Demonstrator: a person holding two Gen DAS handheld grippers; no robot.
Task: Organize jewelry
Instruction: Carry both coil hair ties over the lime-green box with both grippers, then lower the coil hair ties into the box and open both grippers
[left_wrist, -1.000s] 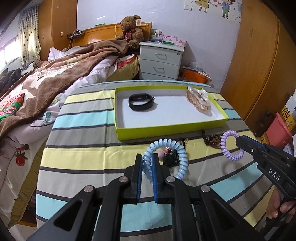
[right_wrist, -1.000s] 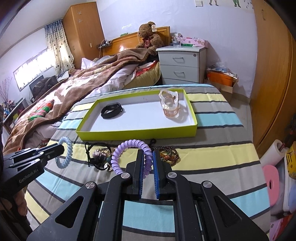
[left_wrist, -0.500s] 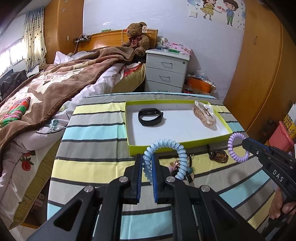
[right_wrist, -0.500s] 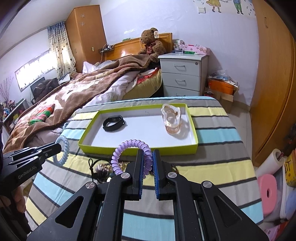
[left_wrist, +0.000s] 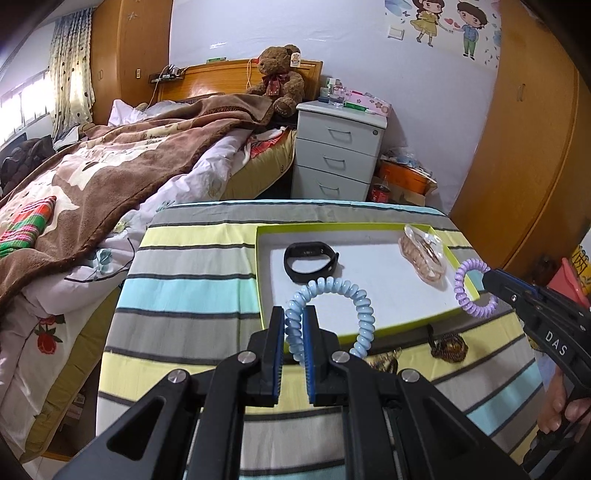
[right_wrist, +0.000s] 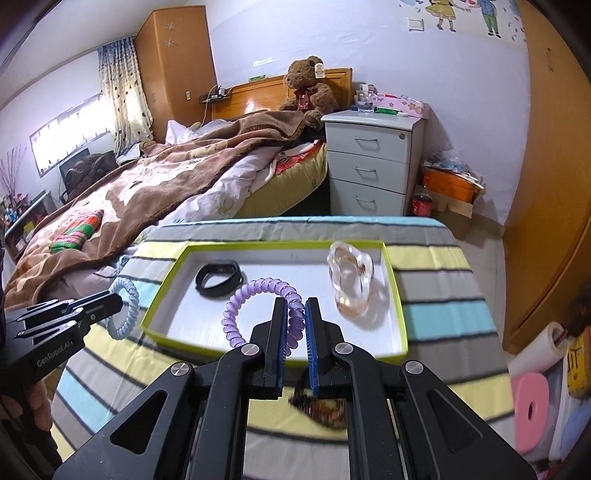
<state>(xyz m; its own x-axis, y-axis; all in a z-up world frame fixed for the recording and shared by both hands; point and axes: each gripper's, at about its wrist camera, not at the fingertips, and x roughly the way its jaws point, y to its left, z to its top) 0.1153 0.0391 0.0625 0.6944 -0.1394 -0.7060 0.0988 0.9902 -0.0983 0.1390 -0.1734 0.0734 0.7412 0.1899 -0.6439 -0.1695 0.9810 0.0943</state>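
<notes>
My left gripper is shut on a light blue spiral hair tie and holds it in the air over the near edge of the green-rimmed white tray. My right gripper is shut on a purple spiral hair tie, held above the tray's near side. In the tray lie a black wristband and a clear pinkish hair claw. A beaded bracelet and another trinket lie on the striped cloth in front of the tray.
The table has a striped cloth. A bed with a brown blanket lies to the left, a white drawer unit behind the table, wooden wardrobes on the right. Pink rolls sit on the floor at right.
Both grippers have risen and moved forward with their hair ties, from over the cloth to over the tray's near edge. The trinkets on the cloth stay put.
</notes>
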